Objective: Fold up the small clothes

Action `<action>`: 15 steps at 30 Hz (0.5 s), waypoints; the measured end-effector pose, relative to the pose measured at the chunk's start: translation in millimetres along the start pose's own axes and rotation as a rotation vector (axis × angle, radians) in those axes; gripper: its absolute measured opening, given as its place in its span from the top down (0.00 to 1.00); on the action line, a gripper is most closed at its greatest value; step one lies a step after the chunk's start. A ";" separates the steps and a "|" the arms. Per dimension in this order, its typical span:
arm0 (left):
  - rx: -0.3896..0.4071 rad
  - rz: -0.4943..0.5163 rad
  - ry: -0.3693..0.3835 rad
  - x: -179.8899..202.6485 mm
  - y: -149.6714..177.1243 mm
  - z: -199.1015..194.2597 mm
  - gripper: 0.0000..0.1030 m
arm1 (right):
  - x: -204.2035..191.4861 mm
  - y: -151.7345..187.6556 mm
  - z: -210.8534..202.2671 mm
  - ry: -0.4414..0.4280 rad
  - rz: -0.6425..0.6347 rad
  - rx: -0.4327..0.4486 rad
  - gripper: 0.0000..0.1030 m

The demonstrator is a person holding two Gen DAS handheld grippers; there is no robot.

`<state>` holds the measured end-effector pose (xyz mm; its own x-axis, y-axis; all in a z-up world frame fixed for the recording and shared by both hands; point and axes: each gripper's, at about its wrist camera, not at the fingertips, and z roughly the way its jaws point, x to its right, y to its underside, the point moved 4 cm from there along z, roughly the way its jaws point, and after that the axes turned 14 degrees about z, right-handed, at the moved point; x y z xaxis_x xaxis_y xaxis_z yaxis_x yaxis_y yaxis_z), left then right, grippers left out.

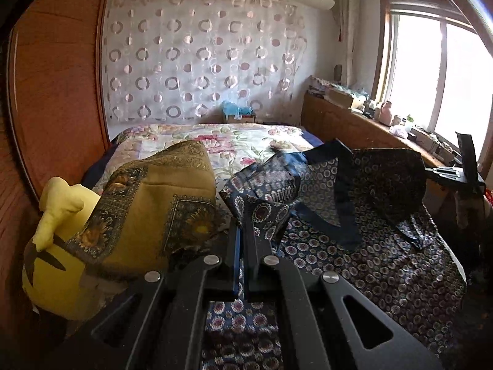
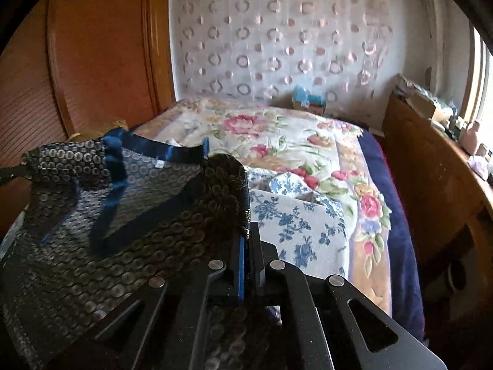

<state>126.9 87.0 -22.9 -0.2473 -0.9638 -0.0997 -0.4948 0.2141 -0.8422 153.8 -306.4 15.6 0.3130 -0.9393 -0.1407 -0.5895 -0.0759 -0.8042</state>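
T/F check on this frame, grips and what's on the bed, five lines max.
1. Both grippers are shut on the patterned navy garment. True: left gripper, right gripper.
2. The garment lies flat on the bed. False: it is lifted, stretched between the grippers.
3. A yellow plush toy sits left of the mustard cloth. True.
4. The quilt is plain white. False: it is floral.
5. The window is on the left. False: right.

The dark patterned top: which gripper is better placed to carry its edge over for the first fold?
Probably neither alone: left gripper and right gripper are each shut on the dark patterned top, so both should move together.
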 end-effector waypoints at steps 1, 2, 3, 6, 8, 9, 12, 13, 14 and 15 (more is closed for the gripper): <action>0.004 0.000 0.001 0.4 1.4 -3.7 0.98 | 0.1 6.1 -7.6 -0.003 -0.002 0.005 0.99; 0.011 0.001 -0.001 1.4 3.7 -10.0 0.98 | -0.5 12.1 -14.7 -0.004 -0.007 0.011 0.99; 0.015 0.001 -0.003 3.1 4.6 -14.8 0.98 | 0.3 19.3 -21.7 0.000 -0.006 0.015 0.99; 0.031 -0.003 -0.010 3.0 9.2 -28.9 0.98 | 4.7 36.3 -42.4 0.002 -0.001 0.029 0.99; 0.039 -0.014 -0.017 1.4 15.9 -40.3 0.98 | 7.0 45.9 -55.9 0.002 0.004 0.036 0.99; 0.042 -0.019 -0.020 0.8 19.6 -44.9 0.98 | 9.2 51.2 -62.7 0.010 0.009 0.042 0.99; 0.033 -0.042 -0.014 2.8 37.7 -55.5 0.98 | 12.0 68.1 -78.7 0.018 0.032 0.046 0.99; 0.025 -0.046 -0.010 4.3 44.0 -58.0 0.98 | 13.0 73.8 -83.4 0.023 0.038 0.046 0.99; 0.022 -0.056 -0.010 4.0 52.0 -61.0 0.98 | 13.5 81.0 -88.5 0.025 0.045 0.046 0.99; 0.017 -0.067 -0.009 2.3 57.3 -62.4 0.98 | 12.1 89.9 -95.0 0.026 0.051 0.042 0.99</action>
<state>46.0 107.0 -38.3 -0.2069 -0.9772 -0.0477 -0.4956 0.1467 -0.8561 33.9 -356.4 -3.5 0.2635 -0.9499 -0.1681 -0.5722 -0.0136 -0.8200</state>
